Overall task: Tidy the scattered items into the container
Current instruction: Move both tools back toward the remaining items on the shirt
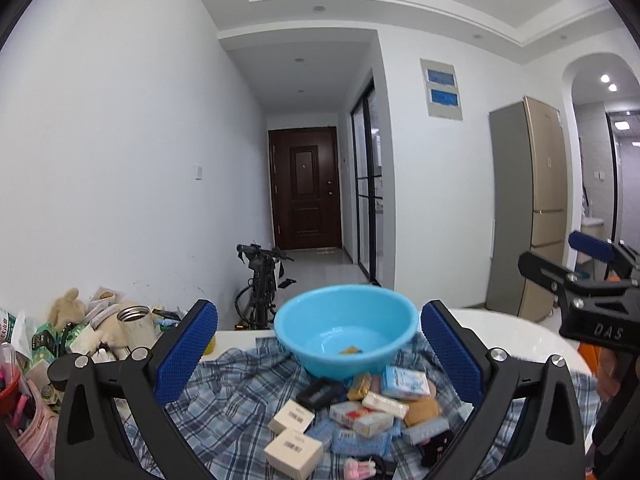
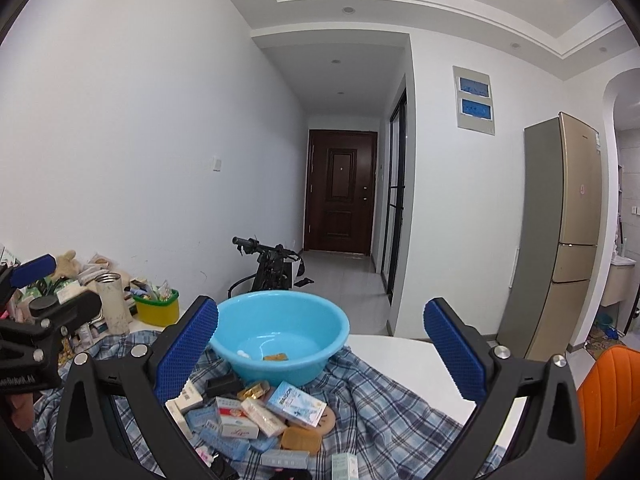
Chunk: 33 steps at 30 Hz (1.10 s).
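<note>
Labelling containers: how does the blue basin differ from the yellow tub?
The blue basin is round, wide and nearly empty, holding just a small brown piece and something white; the yellow tub is smaller, squarer and stuffed full. The basin sits on the plaid cloth; the tub stands off it, left. Both are open-topped and upright.

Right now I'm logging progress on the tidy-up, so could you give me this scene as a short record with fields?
container: light blue basin, upright on the plaid cloth
inside basin: one small tan packet and a small white item
items outside: pile of small boxes and packets on the cloth in front of the basin
left gripper: open, holding nothing
right gripper: open, holding nothing
clutter: steel flask and yellow tub on the table's left
progress: most items not yet in the basin
</note>
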Each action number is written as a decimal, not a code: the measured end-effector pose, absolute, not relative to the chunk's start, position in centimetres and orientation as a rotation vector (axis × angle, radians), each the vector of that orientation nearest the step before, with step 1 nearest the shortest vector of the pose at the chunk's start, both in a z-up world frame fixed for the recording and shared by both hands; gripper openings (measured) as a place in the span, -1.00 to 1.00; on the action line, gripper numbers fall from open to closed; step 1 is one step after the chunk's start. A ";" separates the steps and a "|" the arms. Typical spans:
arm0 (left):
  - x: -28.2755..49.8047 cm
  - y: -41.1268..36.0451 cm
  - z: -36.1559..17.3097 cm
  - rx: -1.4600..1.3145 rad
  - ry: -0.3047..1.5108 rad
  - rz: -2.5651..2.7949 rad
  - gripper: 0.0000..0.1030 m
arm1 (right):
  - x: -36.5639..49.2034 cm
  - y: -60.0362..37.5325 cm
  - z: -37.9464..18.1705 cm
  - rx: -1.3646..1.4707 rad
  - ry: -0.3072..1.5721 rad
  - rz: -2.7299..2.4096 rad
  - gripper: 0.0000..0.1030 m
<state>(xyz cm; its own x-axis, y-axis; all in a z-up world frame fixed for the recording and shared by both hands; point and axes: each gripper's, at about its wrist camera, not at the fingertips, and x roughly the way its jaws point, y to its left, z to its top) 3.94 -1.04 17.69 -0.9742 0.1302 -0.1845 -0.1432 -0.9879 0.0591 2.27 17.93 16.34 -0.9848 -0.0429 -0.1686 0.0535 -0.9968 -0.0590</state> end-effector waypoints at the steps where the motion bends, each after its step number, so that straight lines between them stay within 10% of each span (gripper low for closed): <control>1: 4.0 -1.0 17.3 -0.280 0.115 2.989 1.00 | 2.3 17.9 16.0 0.272 0.097 -3.078 0.99; 33: 0.5 -0.9 1.6 -0.885 0.064 2.829 1.00 | 1.4 17.7 1.6 0.843 0.068 -2.925 0.99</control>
